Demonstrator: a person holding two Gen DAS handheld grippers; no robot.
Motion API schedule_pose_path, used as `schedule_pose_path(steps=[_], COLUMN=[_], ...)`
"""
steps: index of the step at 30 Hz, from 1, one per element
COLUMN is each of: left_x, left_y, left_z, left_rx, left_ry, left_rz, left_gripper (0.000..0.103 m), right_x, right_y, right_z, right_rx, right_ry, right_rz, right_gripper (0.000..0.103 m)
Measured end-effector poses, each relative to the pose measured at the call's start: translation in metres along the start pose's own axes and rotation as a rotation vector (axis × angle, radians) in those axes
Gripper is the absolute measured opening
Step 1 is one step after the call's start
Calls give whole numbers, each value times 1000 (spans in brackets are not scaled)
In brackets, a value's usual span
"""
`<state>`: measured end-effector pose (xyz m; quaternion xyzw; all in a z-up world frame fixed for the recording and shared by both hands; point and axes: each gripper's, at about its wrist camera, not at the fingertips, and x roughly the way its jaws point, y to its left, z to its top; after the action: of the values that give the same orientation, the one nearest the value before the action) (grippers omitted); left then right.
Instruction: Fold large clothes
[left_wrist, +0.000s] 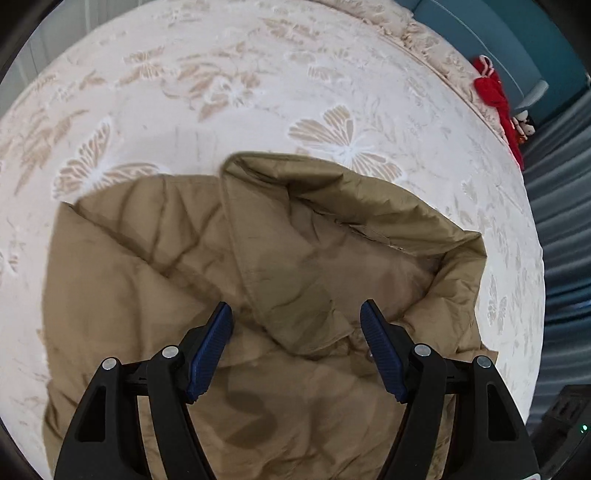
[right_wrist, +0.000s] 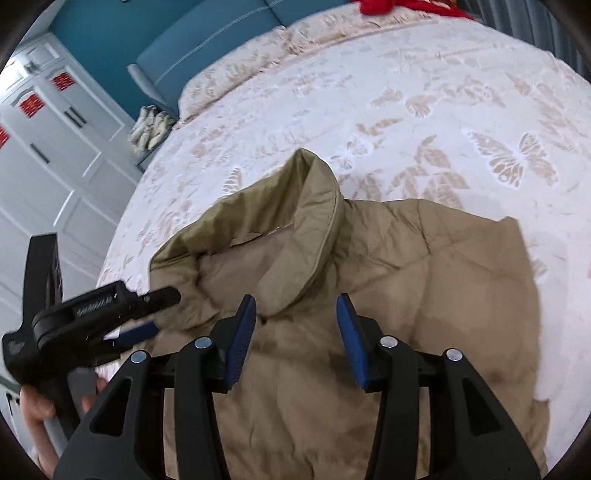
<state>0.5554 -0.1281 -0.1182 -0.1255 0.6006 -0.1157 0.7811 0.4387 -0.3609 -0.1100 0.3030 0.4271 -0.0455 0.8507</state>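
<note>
A tan padded jacket (left_wrist: 177, 280) lies on a white bedspread with beige butterflies (left_wrist: 258, 92). Its collar (left_wrist: 332, 206) stands up and folds over at the far end. My left gripper (left_wrist: 297, 314) is open, hovering just above the jacket below the collar, holding nothing. In the right wrist view the same jacket (right_wrist: 424, 280) lies spread with its collar (right_wrist: 317, 206) raised. My right gripper (right_wrist: 295, 306) is open above the jacket near the collar's base. The left gripper (right_wrist: 147, 314) shows at the left, over the jacket's left edge, its jaws apart.
A red cloth (left_wrist: 495, 99) lies at the bed's far edge by a teal headboard (right_wrist: 207, 48). White wardrobe doors (right_wrist: 55, 155) stand left of the bed. A small pile of pale items (right_wrist: 151, 125) sits beside the headboard. Grey pleated curtains (left_wrist: 561, 206) hang on the right.
</note>
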Motion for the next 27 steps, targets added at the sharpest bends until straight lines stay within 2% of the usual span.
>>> schedule_pose_path(steps=[2, 3, 4, 5, 6, 8, 9, 10, 11, 12, 14, 18, 23, 27], left_x=[0, -2, -5, -9, -14, -32, -44, -53, -56, -54, -33, 10, 29, 37], left_y=[-3, -5, -10, -13, -17, -22, -21, -18, -14, -8, -2, 13, 14, 13], left_z=[2, 3, 5, 7, 9, 11, 9, 4, 0, -6, -13, -35, -49, -54], left_rx=[6, 20, 46, 67, 82, 117, 124, 131, 140, 155, 186, 215, 268, 292], left_ry=[-14, -27, -46, -62, -81, -139, -177, -213, -235, -256, -243, -209, -259, -298], left_rz=[-5, -2, 2, -3, -12, -55, -90, -121, -119, -95, -20, 74, 146, 187], left_gripper=[47, 21, 8, 7, 4, 2, 2, 1, 1, 1, 1, 2, 5, 11], right_x=[15, 25, 30, 35, 31, 13, -7, -17, -23, -24, -10, 17, 29, 37], right_y=[-4, -7, -10, -12, -10, -2, 4, 6, 6, 5, -2, -14, -8, -11], right_z=[4, 6, 9, 11, 13, 18, 19, 16, 11, 3, -10, -30, -41, -45], right_rx=[39, 70, 87, 111, 122, 97, 60, 31, 1, -51, -100, -92, -163, -192], right_ry=[33, 61, 77, 95, 77, 2, -68, -102, -125, -131, -88, -27, -30, -48], right_rz=[29, 66, 93, 123, 150, 216, 267, 276, 256, 177, 94, 30, -46, -70], right_gripper=[42, 26, 13, 4, 3, 3, 3, 3, 2, 2, 2, 2, 2, 0])
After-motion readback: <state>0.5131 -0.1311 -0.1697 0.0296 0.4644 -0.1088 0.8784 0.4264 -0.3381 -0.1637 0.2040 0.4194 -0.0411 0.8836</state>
